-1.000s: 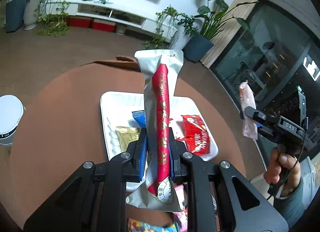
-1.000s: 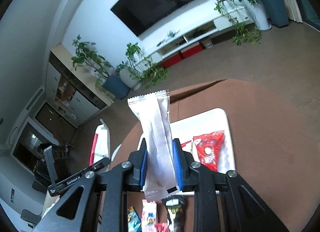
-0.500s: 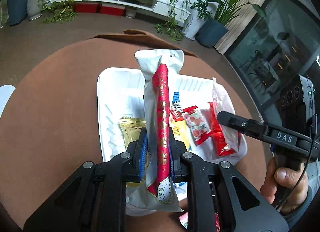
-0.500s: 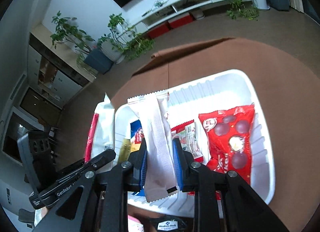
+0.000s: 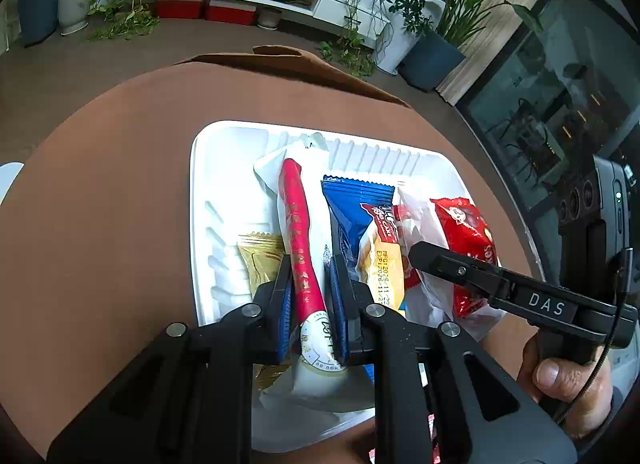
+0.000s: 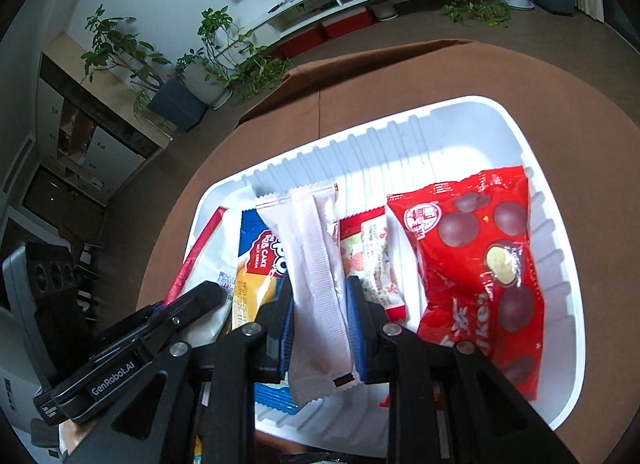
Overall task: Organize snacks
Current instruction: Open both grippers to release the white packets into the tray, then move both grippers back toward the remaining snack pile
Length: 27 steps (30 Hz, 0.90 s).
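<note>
A white ribbed tray point(image 5: 224, 199) point(image 6: 472, 119) sits on the round brown table. My left gripper point(image 5: 309, 288) is shut on a long silver packet with a red stripe point(image 5: 298, 223), lowered into the tray's left part. My right gripper point(image 6: 320, 304) is shut on a plain white packet point(image 6: 316, 256), lowered into the tray's middle. In the tray lie a blue and yellow cake packet point(image 5: 360, 223) point(image 6: 256, 260), a gold packet point(image 5: 260, 256), a small red and white packet point(image 6: 370, 256) and a red chocolate-ball bag point(image 6: 476, 256) point(image 5: 468, 223).
The brown table point(image 5: 100, 203) point(image 6: 400, 75) surrounds the tray. More snack packets lie partly hidden at the near edge under the grippers. A person's hand point(image 5: 560, 372) holds the right gripper. Plants and a TV shelf stand on the floor beyond.
Both grippers have come down from above the table into the tray, still holding their packets. The packets now lie low among the snacks in the tray.
</note>
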Motion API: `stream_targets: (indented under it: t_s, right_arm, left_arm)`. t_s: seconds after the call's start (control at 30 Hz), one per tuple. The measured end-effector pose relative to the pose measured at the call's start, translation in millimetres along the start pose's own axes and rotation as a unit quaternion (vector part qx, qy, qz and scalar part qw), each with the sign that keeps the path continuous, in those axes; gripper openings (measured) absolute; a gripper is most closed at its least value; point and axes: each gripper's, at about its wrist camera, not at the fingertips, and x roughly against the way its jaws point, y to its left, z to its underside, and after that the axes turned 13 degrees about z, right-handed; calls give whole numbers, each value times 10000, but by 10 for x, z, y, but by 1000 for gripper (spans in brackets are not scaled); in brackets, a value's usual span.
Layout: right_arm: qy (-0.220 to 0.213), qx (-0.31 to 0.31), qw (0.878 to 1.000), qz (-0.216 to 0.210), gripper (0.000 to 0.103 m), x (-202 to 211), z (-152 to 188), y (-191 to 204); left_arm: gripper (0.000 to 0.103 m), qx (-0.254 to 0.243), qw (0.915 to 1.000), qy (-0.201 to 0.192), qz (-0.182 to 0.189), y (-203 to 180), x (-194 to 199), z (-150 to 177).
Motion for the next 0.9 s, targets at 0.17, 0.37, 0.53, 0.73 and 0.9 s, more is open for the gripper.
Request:
stream_targets:
  t_s: [0.17,0.37,0.53,0.73,0.9]
  right_arm:
    - [58,17,10000,37,27,-52,-29,89]
    - [108,75,9999,93,36,-59,-43,130]
    - [-122,39,9999,98,62,124,-43,110]
    - [-480,-28,9988,-85,75,520,-25,67]
    - [-933,-173,9945,-454,90,1057,170,-69]
  left_arm:
    - [16,-48,10000,38,-23,-21,-70,3]
    - [18,-166,9996,99,-181,-49,-54,33]
    - [59,-240,9993,-28,-296,-105,45,53]
    - [77,-433,9984,-260,-242,-258,312,101]
    - [103,-444,9965,-686,-176,-332,798,261]
